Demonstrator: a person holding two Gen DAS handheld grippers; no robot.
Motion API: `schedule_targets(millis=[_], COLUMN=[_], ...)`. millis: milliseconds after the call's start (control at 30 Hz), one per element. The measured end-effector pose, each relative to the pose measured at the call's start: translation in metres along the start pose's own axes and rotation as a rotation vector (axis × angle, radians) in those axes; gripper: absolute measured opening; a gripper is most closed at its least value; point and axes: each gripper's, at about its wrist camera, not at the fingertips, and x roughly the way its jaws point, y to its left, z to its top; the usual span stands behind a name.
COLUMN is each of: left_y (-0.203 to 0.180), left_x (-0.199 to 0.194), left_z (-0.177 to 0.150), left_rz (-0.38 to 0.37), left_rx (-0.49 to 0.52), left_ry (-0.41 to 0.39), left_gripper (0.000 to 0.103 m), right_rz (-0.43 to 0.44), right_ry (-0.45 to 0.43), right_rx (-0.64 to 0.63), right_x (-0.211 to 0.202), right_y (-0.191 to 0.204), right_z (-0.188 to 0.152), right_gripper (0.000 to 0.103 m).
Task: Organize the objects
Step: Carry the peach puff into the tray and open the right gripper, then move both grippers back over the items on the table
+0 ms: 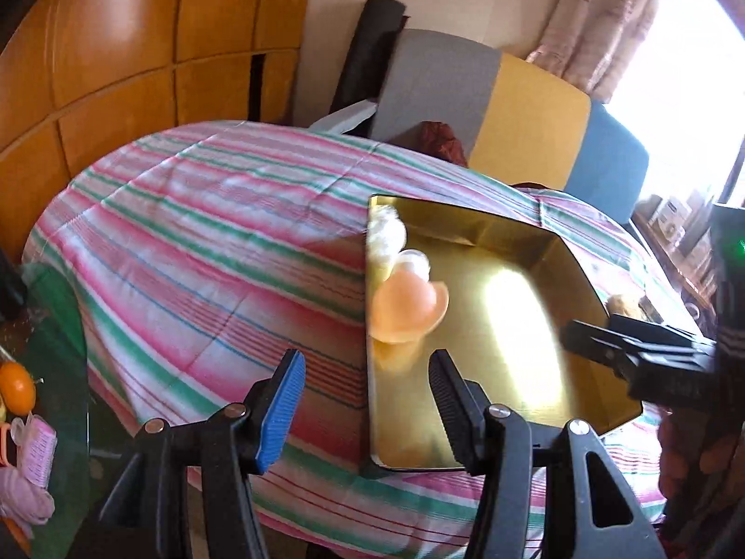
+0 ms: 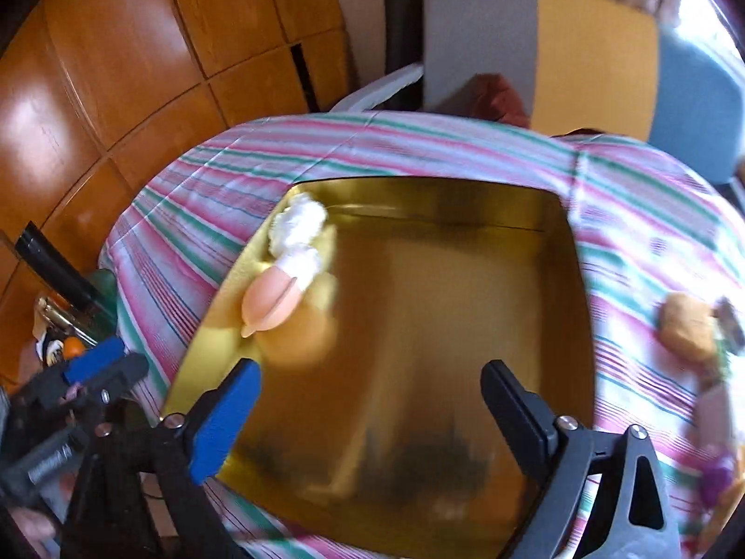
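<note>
A tray (image 2: 572,279) lies on a cloth (image 1: 209,242) that covers the table. In the tray, by its left wall, a fluffy ball (image 2: 298,223) sits at the far end, and a round toy (image 2: 272,300) lies just nearer, touching it. A small lump (image 2: 687,328) rests on the cloth to the right of the tray, a chair (image 1: 465,107) stands behind the table, and a cupboard (image 1: 116,46) stands far left.

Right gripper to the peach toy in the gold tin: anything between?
Nothing: right wrist view shows only bare tin floor between right gripper and peach toy.
</note>
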Motion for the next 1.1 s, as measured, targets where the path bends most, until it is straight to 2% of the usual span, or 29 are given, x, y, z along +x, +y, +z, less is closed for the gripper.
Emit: schedule_targets(millis=[233,400,633,733,767,800,867,1033,1100], left_y=[-0.036,-0.063,-0.096,-0.11,-0.115,-0.12,-0.131,-0.16,-0.173], left_x=[-0.006,-0.01,-0.012,-0.009,-0.008,-0.006,-0.004,-0.005,-0.007], left_z=[-0.003,-0.006,-0.007,-0.007,-0.007,-0.007,-0.008,-0.009,-0.01], left_rz=[-0.04,-0.068,-0.141,-0.196,-0.214,-0.227,-0.249,-0.358,-0.393], left_rx=[0.087,0.157,0.237,0.254,0.258,0.266,0.288,0.336,0.362], left_ry=[0.0,-0.006,-0.006,0.014,0.026,0.035,0.044,0.074,0.08], left_gripper=[0.056,0.056,0.056,0.056,0.056,0.056,0.056,0.056,0.056], right_rz=[-0.119,-0.159,-0.314,-0.398,-0.398,-0.46,-0.516,-0.607,-0.616], right_ry=[-0.084,-0.108,-0.141,-0.154,-0.154,-0.157,-0.154,-0.136,-0.136], right_rx=[0.028,0.072,0.176,0.224,0.224,0.252,0.282,0.384,0.411], right_x=[-0.044,-0.062,-0.11,-0.132,-0.132,-0.148,-0.163,-0.196,-0.202], right_y=[-0.035,-0.059,-0.125,-0.156,-0.156,-0.177,-0.198,-0.25,-0.26], right_z=[-0.028,-0.043,-0.073,-0.083,-0.083,-0.09,-0.096,-0.117,-0.122], right_gripper=[0.103,0.103,0.103,0.103,0.103,0.103,0.103,0.103,0.103])
